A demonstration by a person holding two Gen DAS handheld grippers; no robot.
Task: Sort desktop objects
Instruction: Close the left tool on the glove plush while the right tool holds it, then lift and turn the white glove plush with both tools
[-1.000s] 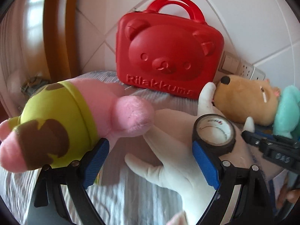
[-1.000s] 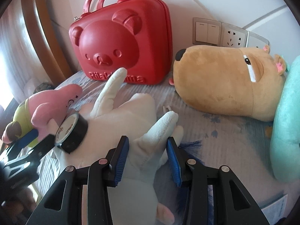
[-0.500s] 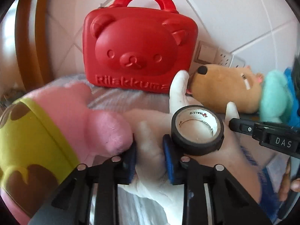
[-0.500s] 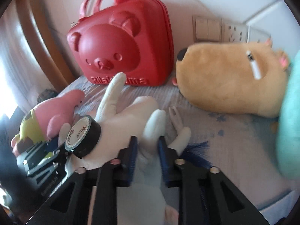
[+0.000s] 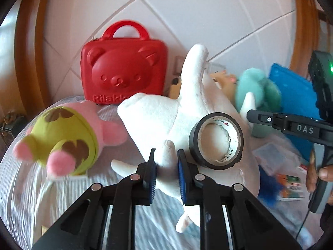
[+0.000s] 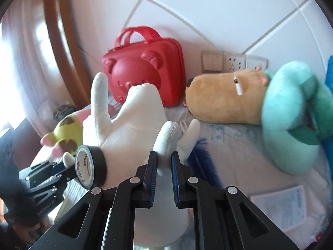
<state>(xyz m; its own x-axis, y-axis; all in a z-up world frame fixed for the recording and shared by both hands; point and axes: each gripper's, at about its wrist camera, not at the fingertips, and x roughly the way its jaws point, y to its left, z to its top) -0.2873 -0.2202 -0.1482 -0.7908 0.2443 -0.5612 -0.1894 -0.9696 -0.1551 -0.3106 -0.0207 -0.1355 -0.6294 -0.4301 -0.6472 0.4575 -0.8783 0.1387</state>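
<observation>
A white plush toy point(image 5: 166, 114) with a long horn is held up off the striped cloth by both grippers. My left gripper point(image 5: 165, 164) is shut on one of its small limbs. My right gripper point(image 6: 163, 165) is shut on another limb of the white plush point(image 6: 133, 120). A black tape roll point(image 5: 216, 140) rests on the plush's body, just right of my left fingers; it also shows in the right wrist view point(image 6: 90, 166). The right gripper's body shows at the right of the left wrist view point(image 5: 291, 123).
A red bear-face case point(image 5: 124, 70) stands against the tiled wall. A pink and yellow plush point(image 5: 62, 137) lies at the left. A tan plush point(image 6: 226, 98) and a teal plush point(image 6: 295, 114) lie at the right. Papers point(image 6: 281, 202) lie on the cloth.
Both grippers have closed on limbs of the white plush and lifted it off the cloth. The tape roll rides up with it. The case and other plush toys now look farther away.
</observation>
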